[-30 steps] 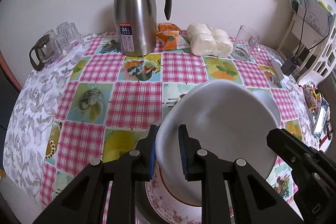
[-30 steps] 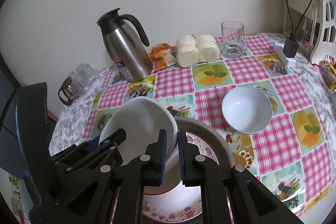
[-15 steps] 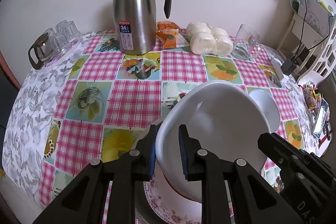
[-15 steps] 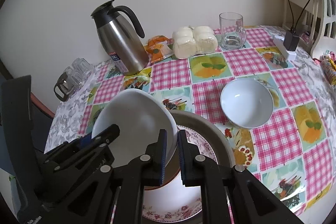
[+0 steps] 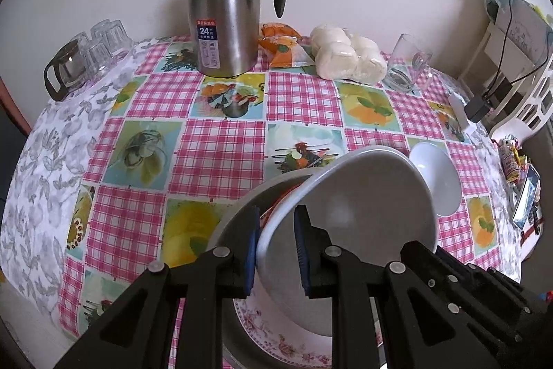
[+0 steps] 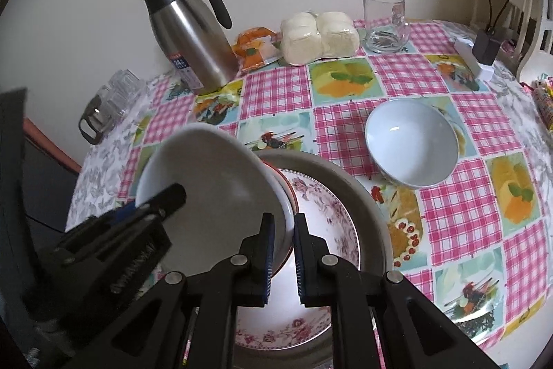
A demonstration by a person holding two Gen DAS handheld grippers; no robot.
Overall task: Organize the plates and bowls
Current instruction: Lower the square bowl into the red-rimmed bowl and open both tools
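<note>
Nearest the cameras: I hold one large white bowl [image 6: 214, 196] tilted over the stack, a rim edge in each tool.
Left gripper [image 5: 274, 251]: jaws narrow, clamped on the bowl's near rim.
Right gripper [image 6: 283, 260]: jaws narrow, clamped on the opposite rim.
Bowl position: low side down inside the floral plate [image 6: 321, 217]; high side raised toward the far left of the right wrist view; whether its foot touches the plate I cannot tell.
Stack beneath: floral plate lying inside a grey dish [image 6: 366, 206]; one of each visible.
Step in hand, my judgement: lowering and levelling the bowl onto the plate.
Method advised: bring both tools down together, level the rim, centre it over the plate, release only once it sits flat.
Risk: uneven release may let it slide against the dish wall.
Beyond, right: one small pale bowl [image 6: 411, 144] on the checked cloth [image 5: 224, 154], apart from the stack and not yet gathered.
Far edge count: one steel jug [image 5: 224, 16], one glass mug [image 6: 385, 23], one wrapped pack of buns [image 6: 318, 35], one orange packet [image 6: 255, 49].
</note>
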